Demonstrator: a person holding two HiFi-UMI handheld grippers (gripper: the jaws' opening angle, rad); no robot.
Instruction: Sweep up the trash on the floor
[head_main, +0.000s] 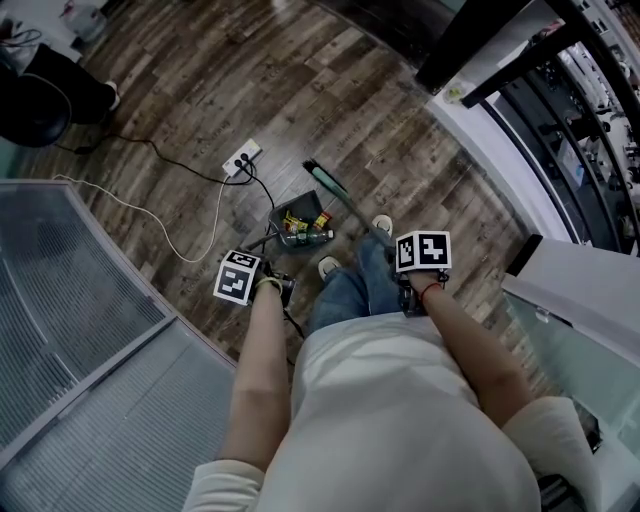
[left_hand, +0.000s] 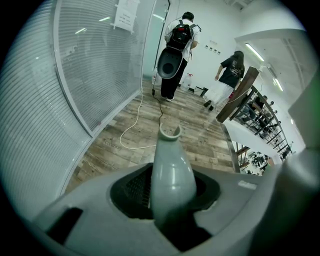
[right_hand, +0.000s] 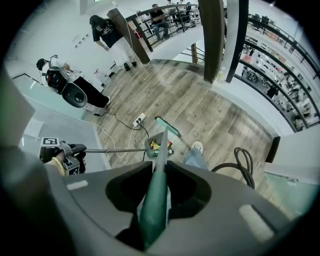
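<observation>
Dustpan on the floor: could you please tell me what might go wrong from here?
1. The dustpan is loaded with trash; if the left tool tilts its handle, pieces could spill out.
2. The broom in the right tool lies close to the power strip and its black cable, which it could snag.

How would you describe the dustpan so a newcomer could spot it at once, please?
Find the wooden floor beside the glass wall. Ahead of the person's shoes, near the white power strip, sits the dustpan. It alone is a dark tray holding colourful trash.
</observation>
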